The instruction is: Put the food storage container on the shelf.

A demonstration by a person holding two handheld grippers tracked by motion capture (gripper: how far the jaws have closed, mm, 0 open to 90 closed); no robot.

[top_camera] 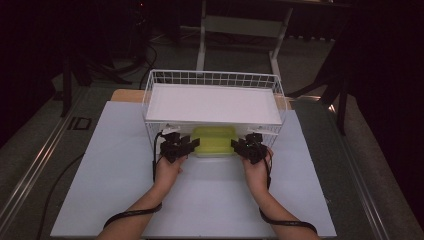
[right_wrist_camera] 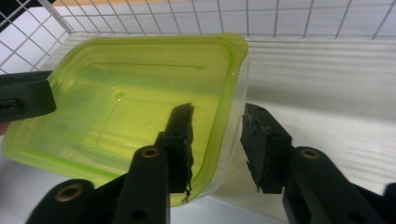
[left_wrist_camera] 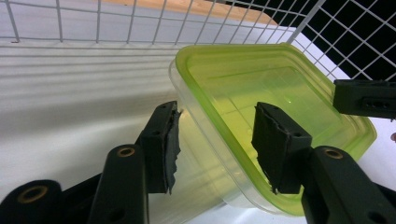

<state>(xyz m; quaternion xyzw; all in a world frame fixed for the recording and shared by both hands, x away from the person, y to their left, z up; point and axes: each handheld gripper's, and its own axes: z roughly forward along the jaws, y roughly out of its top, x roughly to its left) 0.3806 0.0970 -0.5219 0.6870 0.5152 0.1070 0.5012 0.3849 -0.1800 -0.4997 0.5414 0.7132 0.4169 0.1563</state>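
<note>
A clear plastic container with a lime-green lid [top_camera: 215,140] sits at the open front of a white wire basket [top_camera: 210,77], under the basket's white top board [top_camera: 212,105]. My left gripper [top_camera: 187,145] is at the container's left corner and my right gripper [top_camera: 240,145] is at its right corner. In the left gripper view the container's [left_wrist_camera: 252,79] rim lies between the parted jaws of the left gripper [left_wrist_camera: 217,140], with gaps showing. In the right gripper view the right gripper [right_wrist_camera: 217,144] straddles the container's [right_wrist_camera: 126,102] rim the same way, apart from it.
The basket stands on a pale sheet [top_camera: 115,170] covering the table, with bare sheet to both sides and in front. Wire mesh [left_wrist_camera: 140,18] closes the basket's back and sides. A table frame [top_camera: 240,30] stands on the dark floor beyond.
</note>
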